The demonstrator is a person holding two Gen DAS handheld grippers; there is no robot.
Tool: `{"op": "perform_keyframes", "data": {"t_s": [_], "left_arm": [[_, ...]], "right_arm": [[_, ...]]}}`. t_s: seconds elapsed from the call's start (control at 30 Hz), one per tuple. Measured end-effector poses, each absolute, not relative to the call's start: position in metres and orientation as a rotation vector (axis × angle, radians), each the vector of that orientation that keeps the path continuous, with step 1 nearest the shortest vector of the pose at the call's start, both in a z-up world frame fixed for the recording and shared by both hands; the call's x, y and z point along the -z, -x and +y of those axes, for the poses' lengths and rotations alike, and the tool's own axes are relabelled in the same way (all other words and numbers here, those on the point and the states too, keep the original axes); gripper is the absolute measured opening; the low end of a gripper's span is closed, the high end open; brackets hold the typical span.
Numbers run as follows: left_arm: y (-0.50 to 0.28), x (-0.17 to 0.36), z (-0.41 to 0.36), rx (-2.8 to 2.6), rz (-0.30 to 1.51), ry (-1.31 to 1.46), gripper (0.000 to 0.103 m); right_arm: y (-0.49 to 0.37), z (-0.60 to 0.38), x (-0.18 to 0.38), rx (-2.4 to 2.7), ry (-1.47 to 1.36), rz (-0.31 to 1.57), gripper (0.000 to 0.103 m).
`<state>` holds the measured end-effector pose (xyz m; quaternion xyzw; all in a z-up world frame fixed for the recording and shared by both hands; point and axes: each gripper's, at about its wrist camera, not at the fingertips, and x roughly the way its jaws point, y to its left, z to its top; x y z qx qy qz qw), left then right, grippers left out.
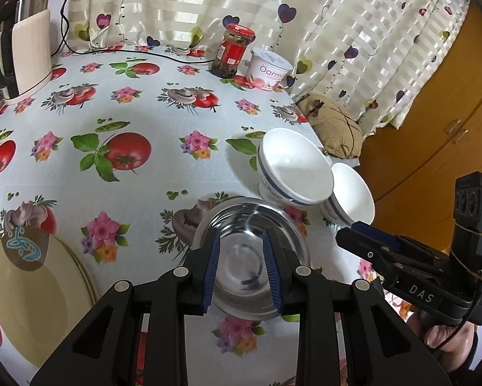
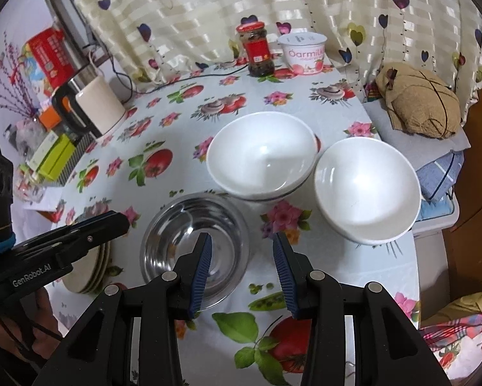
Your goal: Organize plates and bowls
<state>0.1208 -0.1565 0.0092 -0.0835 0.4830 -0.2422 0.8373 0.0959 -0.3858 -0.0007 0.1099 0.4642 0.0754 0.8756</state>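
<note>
left tongs (image 1: 242, 268) hang above the steel bowl (image 1: 252, 254), pads spread, nothing pinched. right tongs (image 2: 242, 271) are spread and empty too, the steel bowl (image 2: 194, 249) under their left pad, bare bench (image 2: 263, 276) in the gap. stacked white bowls (image 2: 261, 157) sit beyond, a single white bowl (image 2: 366, 189) to their right. yellow plates (image 1: 31, 296) lie left of the steel bowl.
</note>
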Motion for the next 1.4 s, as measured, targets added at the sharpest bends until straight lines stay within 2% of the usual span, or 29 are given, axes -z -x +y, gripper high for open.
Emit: {"op": "perform_keyframes", "data": {"t_s": [0.3,0.53,1.4], "left_arm": [[-0.130,-0.012,-0.168,0.534,1.023,0.170,0.029],[-0.144,-0.016,-0.179,0.542,1.022,0.172,0.029],[-0.195,0.010,-0.218,0.550,1.082,0.179,0.029]], "right_arm": [[-0.100,-0.393,0.000,-0.157,-0.235,0.957,0.037],[-0.110,-0.400,-0.003,-0.157,-0.249,0.943,0.028],[-0.154,-0.429,0.012,-0.072,-0.283,0.959,0.024]]}}
